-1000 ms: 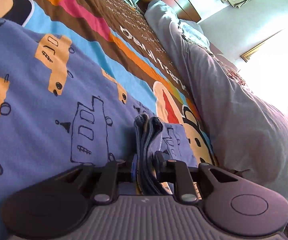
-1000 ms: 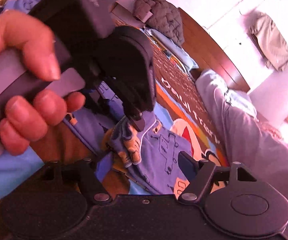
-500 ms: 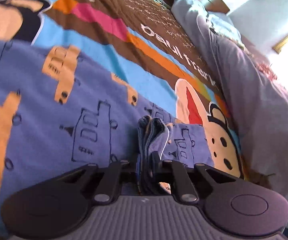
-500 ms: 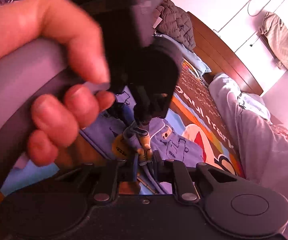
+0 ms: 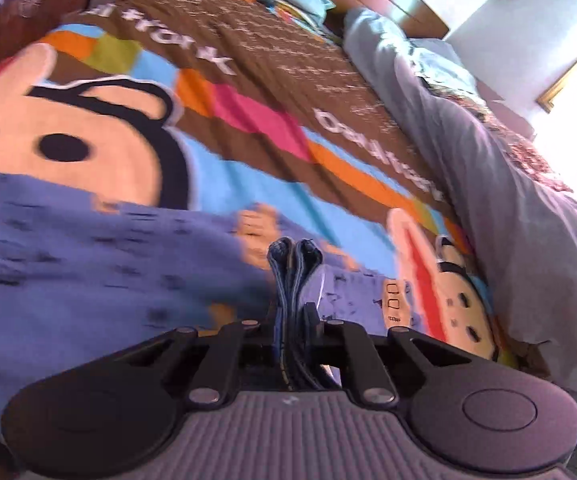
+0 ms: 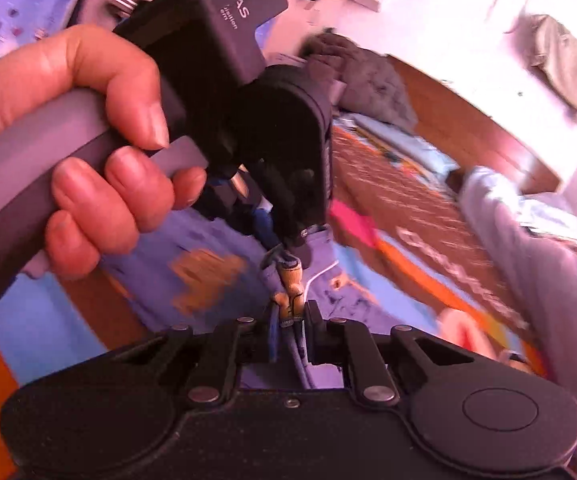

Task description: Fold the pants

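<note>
Bedroom setting: cartoon bedspread (image 5: 272, 184) covers the bed, grey duvet (image 5: 528, 216) bunched along the right, wooden headboard (image 6: 464, 112) at the far end.

Left gripper (image 5: 293, 320): fingers nearly closed, pinching a bunched hem of the blue printed pants (image 5: 88, 264). The fabric stands up between the fingertips in 2 folds.

Right gripper (image 6: 290, 320): fingers nearly closed on another edge of the same pants, just below the left gripper's tips. The person's left hand (image 6: 88, 152) squeezes that tool's grey handle.

Pants lie on the near part of the bedspread, partly lifted; much of the print is motion-blurred.

Judgement: carrying a fold over. Keep both pinches level and taut so edges stay aligned; release only once flat.

Writing: "AS" on the left tool housing; bedspread lettering is partly legible, "frank".
</note>
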The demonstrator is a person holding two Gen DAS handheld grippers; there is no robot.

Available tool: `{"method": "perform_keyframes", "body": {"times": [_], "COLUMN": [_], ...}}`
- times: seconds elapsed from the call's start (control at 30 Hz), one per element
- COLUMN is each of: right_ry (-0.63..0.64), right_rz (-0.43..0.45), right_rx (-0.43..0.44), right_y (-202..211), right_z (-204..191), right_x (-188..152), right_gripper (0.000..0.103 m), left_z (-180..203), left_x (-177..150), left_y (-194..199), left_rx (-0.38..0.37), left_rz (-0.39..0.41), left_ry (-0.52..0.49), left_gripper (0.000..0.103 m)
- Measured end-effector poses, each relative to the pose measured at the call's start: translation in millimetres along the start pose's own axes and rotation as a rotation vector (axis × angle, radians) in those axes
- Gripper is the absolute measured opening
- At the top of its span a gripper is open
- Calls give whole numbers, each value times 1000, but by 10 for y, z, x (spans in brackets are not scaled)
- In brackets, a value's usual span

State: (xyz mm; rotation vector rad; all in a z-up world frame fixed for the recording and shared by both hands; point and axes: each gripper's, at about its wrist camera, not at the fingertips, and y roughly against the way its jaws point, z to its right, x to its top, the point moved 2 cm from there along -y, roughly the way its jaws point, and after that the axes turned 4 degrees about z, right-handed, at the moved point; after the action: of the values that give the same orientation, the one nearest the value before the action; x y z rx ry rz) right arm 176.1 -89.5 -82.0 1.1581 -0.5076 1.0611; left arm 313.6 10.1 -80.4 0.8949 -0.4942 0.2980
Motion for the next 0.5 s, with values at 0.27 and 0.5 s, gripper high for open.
{"method": "perform_keyframes", "body": {"times": [0.27,0.5], "right_ry": [-91,-195], "right_rz": [-105,-87], "right_rx": [159,34], "right_y": [-197,169], "right_z": [-111,989], "right_x": [-68,-248], "right_gripper": [22,69], "left_z": [-266,42], "left_x": [-115,-6], "left_y": [-63,431], "left_rx": [22,-2], "left_rz": [-15,215], "left_ry": [-21,-104], "left_gripper": [18,48]}}
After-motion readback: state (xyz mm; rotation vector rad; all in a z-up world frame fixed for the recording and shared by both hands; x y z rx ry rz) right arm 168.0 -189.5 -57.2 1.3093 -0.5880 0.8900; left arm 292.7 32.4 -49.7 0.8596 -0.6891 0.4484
